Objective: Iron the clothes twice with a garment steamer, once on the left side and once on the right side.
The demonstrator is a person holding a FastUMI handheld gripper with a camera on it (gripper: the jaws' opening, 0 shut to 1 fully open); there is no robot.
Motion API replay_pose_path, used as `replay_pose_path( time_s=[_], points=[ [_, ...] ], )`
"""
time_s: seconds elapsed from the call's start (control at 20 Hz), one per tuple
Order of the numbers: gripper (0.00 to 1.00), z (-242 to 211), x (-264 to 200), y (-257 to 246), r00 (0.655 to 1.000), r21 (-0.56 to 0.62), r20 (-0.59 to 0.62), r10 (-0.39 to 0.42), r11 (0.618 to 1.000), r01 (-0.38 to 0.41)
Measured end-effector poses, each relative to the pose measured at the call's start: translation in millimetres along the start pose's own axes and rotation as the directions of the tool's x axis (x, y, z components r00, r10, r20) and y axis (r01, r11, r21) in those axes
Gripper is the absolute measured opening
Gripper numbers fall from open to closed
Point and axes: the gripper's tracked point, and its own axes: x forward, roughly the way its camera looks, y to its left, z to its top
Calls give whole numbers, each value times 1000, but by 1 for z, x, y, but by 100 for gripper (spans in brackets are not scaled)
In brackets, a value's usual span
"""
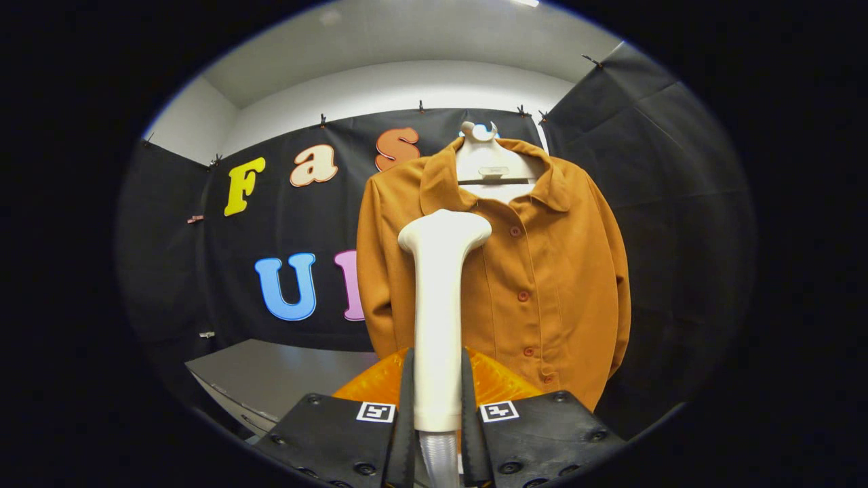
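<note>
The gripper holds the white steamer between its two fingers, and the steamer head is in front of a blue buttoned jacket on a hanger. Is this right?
Not quite: the jacket is orange-brown, not blue. The gripper view shows this. The rest holds: the gripper grips the white steamer between its fingers, its head before the buttoned jacket on the hanger.

Tool (437,390): 2 angular housings w/ screws, square b/w marker each.

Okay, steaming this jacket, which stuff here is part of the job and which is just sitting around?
Part of the job:
- garment steamer, clamped between both fingers
- orange button-up jacket, beyond the steamer head
- white hanger carrying the jacket

Just there:
- grey table, below the jacket
- small clips on the booth wall
</note>
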Motion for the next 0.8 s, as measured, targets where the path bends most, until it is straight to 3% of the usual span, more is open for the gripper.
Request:
replay_pose_path(
  time_s=[0.5,0.8],
  points=[
    [31,-71,-18,-22,990,4,-133,-45,999,46],
    [31,-142,-38,-34,957,6,-282,-71,997,76]
  ],
)
